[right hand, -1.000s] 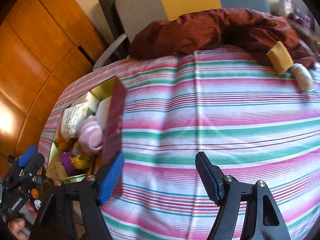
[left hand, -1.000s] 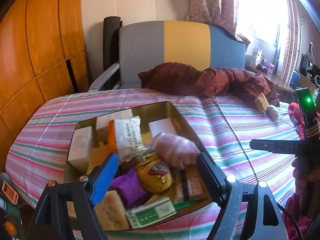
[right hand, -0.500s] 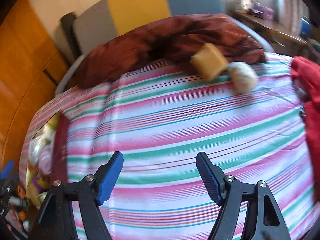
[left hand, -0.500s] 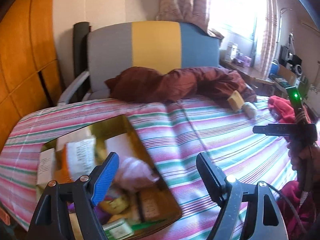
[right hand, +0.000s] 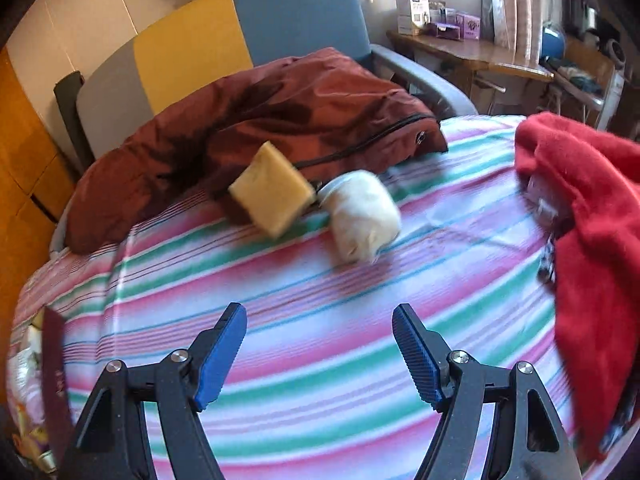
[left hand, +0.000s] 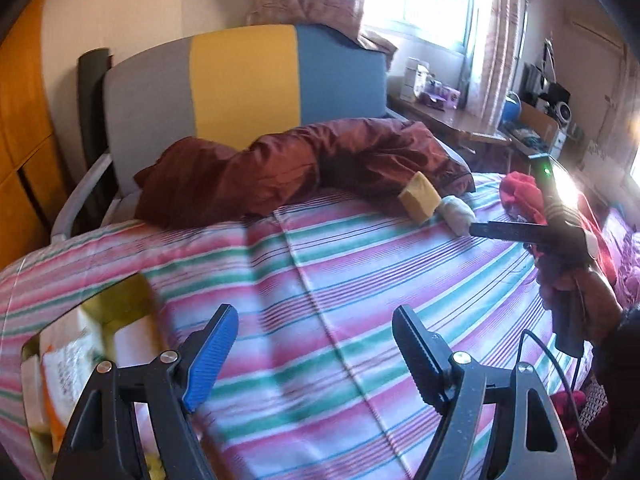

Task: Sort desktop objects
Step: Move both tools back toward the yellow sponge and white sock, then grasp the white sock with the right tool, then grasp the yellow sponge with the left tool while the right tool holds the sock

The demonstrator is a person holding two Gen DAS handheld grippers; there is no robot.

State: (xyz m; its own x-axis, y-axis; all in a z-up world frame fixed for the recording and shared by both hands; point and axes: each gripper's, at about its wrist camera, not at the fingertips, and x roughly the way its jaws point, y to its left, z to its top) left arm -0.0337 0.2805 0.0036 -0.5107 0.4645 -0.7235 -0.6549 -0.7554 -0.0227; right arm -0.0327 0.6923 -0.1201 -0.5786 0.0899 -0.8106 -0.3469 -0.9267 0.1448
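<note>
Left wrist view only: open box (left hand: pixel 92 340) of packets at lower left, person's hand (left hand: pixel 576 292) gripping right gripper at right edge. Right wrist view only: red cloth (right hand: pixel 588 216) at right; box sliver at lower left edge. Both views: yellow sponge (right hand: pixel 272 196) touching white roll (right hand: pixel 364 216) on striped blanket (right hand: pixel 320 300), upper centre, against maroon jacket (right hand: pixel 280 112). Left gripper (left hand: pixel 314 344) spread, empty, tilted down. Right gripper (right hand: pixel 318 344) spread, empty, pointed toward sponge and roll, well apart.
</note>
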